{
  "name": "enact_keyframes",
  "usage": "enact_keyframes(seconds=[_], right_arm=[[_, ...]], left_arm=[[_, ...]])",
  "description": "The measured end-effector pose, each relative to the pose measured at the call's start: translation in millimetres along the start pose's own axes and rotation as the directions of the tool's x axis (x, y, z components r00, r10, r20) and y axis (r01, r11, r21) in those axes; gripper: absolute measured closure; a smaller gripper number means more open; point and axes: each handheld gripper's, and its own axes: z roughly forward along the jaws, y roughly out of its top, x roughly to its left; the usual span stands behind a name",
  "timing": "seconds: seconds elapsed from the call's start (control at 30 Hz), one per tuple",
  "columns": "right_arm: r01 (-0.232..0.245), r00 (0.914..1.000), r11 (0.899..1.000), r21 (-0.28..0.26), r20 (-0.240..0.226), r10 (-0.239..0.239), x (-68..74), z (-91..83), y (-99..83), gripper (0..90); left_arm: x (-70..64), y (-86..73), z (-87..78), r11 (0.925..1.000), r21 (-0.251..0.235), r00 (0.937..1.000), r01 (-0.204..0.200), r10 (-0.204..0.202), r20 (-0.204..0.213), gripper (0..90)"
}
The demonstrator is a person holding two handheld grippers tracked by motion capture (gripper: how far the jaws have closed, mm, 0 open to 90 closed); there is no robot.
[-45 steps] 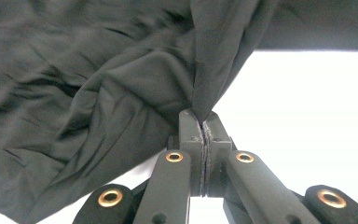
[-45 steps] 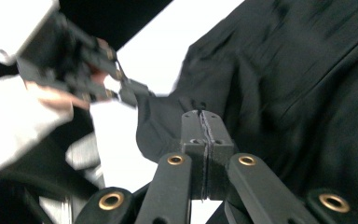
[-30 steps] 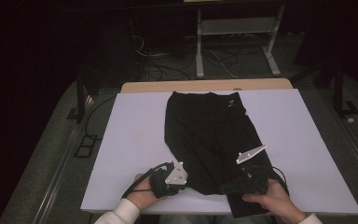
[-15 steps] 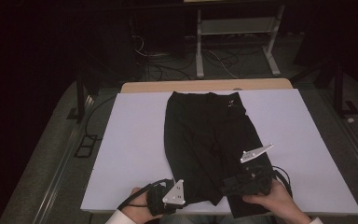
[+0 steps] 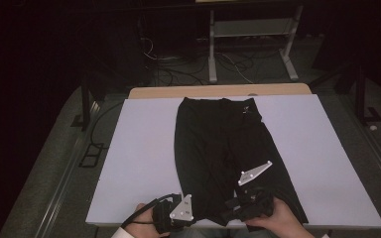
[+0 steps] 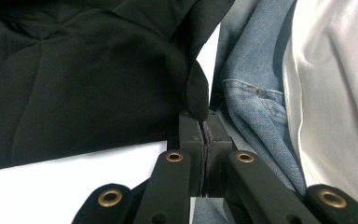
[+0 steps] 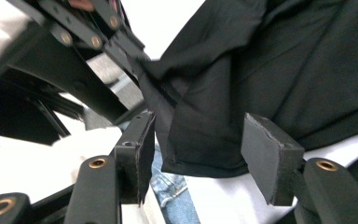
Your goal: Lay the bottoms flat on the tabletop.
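Black trousers (image 5: 218,148) lie flat along the white table (image 5: 139,163), waist at the far end, leg hems at the near edge. At that near edge, my left gripper (image 5: 196,218) is shut on a corner of the hem; in the left gripper view the cloth (image 6: 74,70) rises from between the closed left gripper (image 6: 204,128). My right gripper (image 5: 235,208) is just to its right. In the right gripper view, the right gripper (image 7: 196,140) stands open, with the folded hem (image 7: 205,135) between its pads but not pinched. The left gripper (image 7: 135,53) pinches the cloth just beyond.
A wooden strip (image 5: 218,91) borders the table's far edge. Behind it on the floor stand a metal frame (image 5: 250,29) and loose cables (image 5: 178,69). The person's jeans (image 6: 256,102) and white shirt (image 6: 335,93) are close behind the near edge.
My left gripper has drawn back toward the near edge, taking the hem corner with it. My right gripper has shifted left and nearer, closing in beside the left one.
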Motion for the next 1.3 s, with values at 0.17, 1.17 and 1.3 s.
enact_keyframes(seconds=[0.17,1.17,1.3], right_arm=[[0.065,0.9942,0.998,0.009,0.085,-0.065,10.7,9.9,-2.1,38.6],[-0.035,0.9763,0.981,-0.192,0.203,0.075,-13.6,-56.6,-9.5,86.0],[-0.063,0.9779,0.98,-0.189,0.184,0.099,-18.3,-56.7,-10.0,86.0]], left_arm=[[1.1,1.2,1.2,0.9999,-0.004,0.9999,0.016,-0.015,0.004,88.1],[12.6,-1.1,-12.8,0.9885,-0.119,0.9954,0.093,-0.095,-0.01,79.0],[17.7,11.3,-7.8,0.9828,-0.163,0.9955,0.088,-0.092,-0.021,70.1]])
